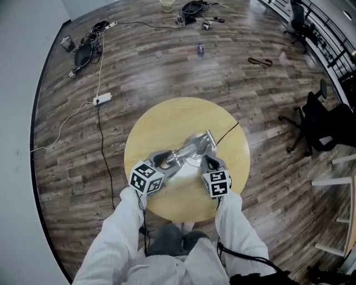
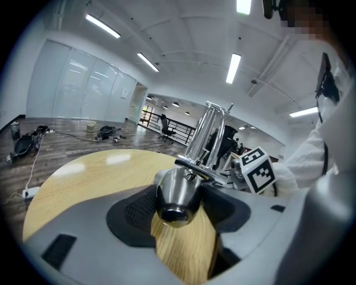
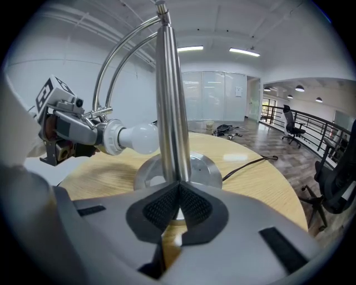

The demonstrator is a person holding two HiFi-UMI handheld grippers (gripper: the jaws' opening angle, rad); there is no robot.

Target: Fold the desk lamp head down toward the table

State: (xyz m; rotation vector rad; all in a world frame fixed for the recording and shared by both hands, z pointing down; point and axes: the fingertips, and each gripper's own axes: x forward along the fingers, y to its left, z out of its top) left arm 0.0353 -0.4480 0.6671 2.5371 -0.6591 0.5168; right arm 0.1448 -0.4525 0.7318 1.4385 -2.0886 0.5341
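A chrome desk lamp stands on the round wooden table [image 1: 161,119], with its disc base [image 3: 200,170] near the middle. My left gripper [image 1: 162,161] is shut on the lamp head [image 2: 179,192], a chrome socket with a white bulb [image 3: 139,138] that points sideways, low above the tabletop. My right gripper [image 1: 209,163] is shut on the upright lamp post [image 3: 169,111] just above the base. Two curved chrome arms [image 3: 114,61] arch from the post's top down to the head. In the right gripper view the left gripper [image 3: 64,125] shows at the left behind the bulb.
The lamp's black cable [image 1: 228,133] runs off the table's far right edge. On the wooden floor lie a white power strip [image 1: 102,99] with cords and clutter at the back [image 1: 192,8]. A black office chair [image 1: 320,119] stands to the right.
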